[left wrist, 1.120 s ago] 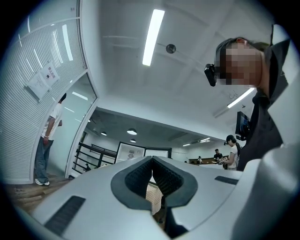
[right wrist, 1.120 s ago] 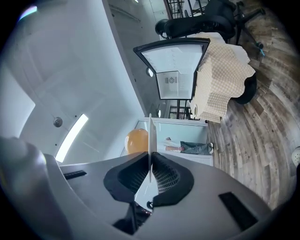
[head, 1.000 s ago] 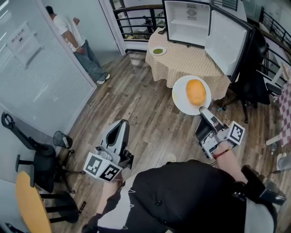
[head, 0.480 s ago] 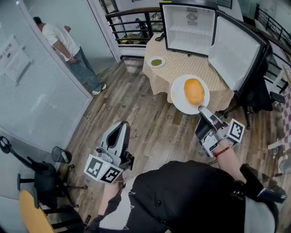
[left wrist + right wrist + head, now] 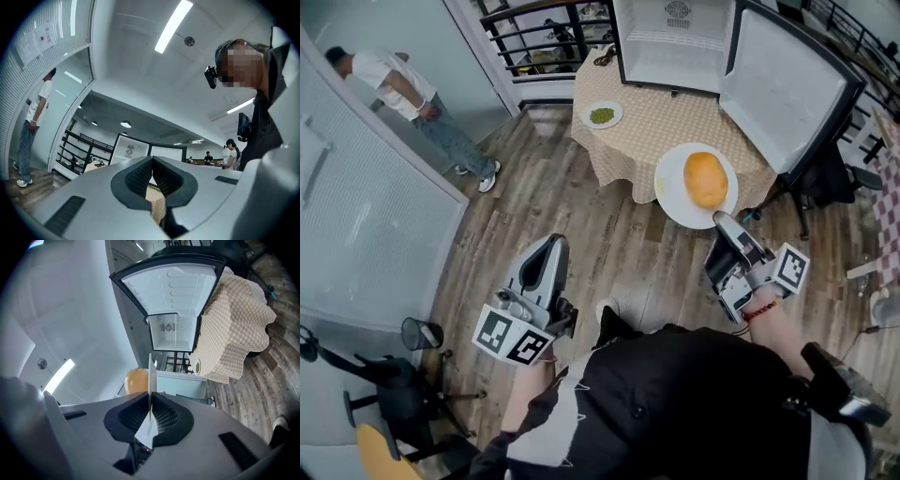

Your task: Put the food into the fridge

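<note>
The right gripper [image 5: 724, 223] is pinching the near rim of a white plate [image 5: 673, 187], its jaws pressing tight on the thin edge. The plate is carrying a round orange food [image 5: 705, 179] and, in the head view, overlapping the near edge of the checked-cloth table [image 5: 649, 124]. On that table the fridge [image 5: 670, 49] is standing with its door swung wide, a small plate of greens [image 5: 601, 115] beside it. The left gripper [image 5: 549, 246] is hanging over the wood floor, jaws pressed together on nothing.
</note>
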`<state>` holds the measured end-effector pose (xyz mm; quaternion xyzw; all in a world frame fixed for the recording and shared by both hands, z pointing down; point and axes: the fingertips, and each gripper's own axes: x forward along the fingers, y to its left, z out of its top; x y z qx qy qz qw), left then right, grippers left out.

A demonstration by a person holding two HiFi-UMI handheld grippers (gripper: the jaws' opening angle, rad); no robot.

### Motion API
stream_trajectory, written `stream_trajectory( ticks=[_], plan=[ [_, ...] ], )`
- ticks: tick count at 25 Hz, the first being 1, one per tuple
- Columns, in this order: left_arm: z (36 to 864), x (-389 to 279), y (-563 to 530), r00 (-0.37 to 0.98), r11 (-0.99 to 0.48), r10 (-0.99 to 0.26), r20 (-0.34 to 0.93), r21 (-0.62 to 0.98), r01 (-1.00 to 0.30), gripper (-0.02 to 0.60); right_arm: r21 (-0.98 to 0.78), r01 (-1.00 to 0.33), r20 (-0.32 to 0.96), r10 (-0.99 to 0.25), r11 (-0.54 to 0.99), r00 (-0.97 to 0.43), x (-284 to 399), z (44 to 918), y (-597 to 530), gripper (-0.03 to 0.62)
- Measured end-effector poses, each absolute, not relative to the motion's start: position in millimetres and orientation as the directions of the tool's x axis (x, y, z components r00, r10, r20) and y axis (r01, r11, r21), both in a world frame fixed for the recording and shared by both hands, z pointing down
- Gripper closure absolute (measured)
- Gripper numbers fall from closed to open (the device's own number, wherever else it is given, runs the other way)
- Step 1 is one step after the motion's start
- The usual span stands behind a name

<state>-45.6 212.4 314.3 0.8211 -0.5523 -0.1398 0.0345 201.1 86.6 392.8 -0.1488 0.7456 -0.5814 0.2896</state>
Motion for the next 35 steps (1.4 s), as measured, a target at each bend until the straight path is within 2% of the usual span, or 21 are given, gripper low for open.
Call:
stream_trajectory(
  ticks=[5,11,19,35],
  plan=[
    [320.6,-49.0,159.8,0.476,-0.507,-0.861,-0.179,0.227,-0.831,0.566,-0.958,0.056,-0.234,-0.651,0.282,-0.722,205.5,401.9,71.2,0.565],
    [317.1,-76.2,106.0,0.576,-0.599,-0.801,-0.164,0.207,-0.773,0.566,-0.962,0.052,-0.238,-0.728,0.269,-0.643,183.7,405.4,39.5,0.565],
    [318.4,-148.8,40.3,0.648,-0.673,-0.740,-0.182,0.188,-0.716,0.568,-0.959,0.031,-0.249,-0.781,0.283,-0.574,115.1,408.8,-6.9,0.565],
    [330.3,-160.0,-21.7,0.733,-0.751,-0.658,-0.172,0.213,-0.624,0.568,-0.968,-0.007,-0.214,-0.834,0.252,-0.509,95.1,417.0,-49.3,0.565]
  ],
)
